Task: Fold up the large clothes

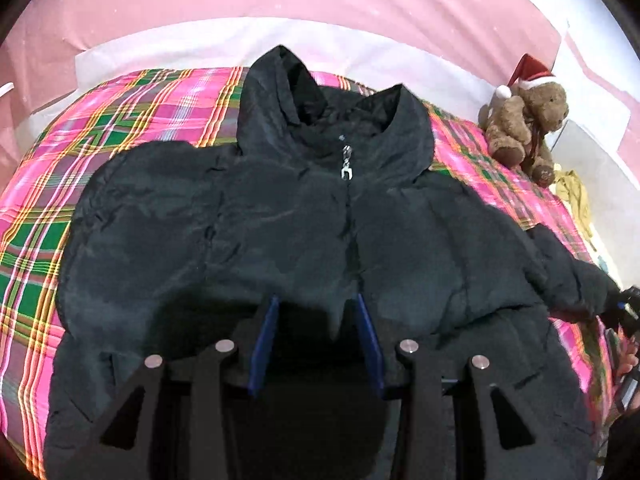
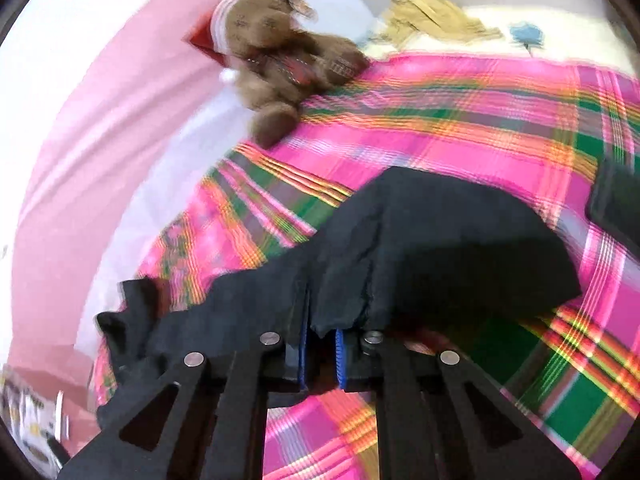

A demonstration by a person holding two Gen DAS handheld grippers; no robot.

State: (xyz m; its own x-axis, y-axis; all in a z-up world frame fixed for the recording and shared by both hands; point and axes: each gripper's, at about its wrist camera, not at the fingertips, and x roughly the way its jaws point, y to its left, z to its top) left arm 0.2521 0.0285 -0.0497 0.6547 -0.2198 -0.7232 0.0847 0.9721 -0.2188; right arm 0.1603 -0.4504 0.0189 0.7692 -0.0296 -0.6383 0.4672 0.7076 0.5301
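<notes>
Pink walls and a white headboard framed a bed covered by a plaid blanket (image 1: 132, 128), on which a black puffer jacket (image 1: 280, 216) lay front up, zipped, with its hood toward the headboard. Above the jacket's lower front hung the left gripper (image 1: 316, 308), its blue-lined jaws spread wide and holding nothing. At the blanket's right side, the right gripper (image 2: 320, 340) had its jaws drawn narrow on a bunched sleeve (image 2: 432, 248), lifted off the plaid. That grip looked shallow, taking only a pinch of slick, puffy cloth, so the sleeve could slip free if it were swung across quickly, and the trapped air in the padding might spring any fold back open. A teddy bear (image 1: 528, 120) in a red hat sat near the blanket's far right corner, close to the raised sleeve, and a wide sweep could knock it over. Bare plaid lay on the left of the jacket and beyond the hood, which left room there, while the right edge of the bed was near.
</notes>
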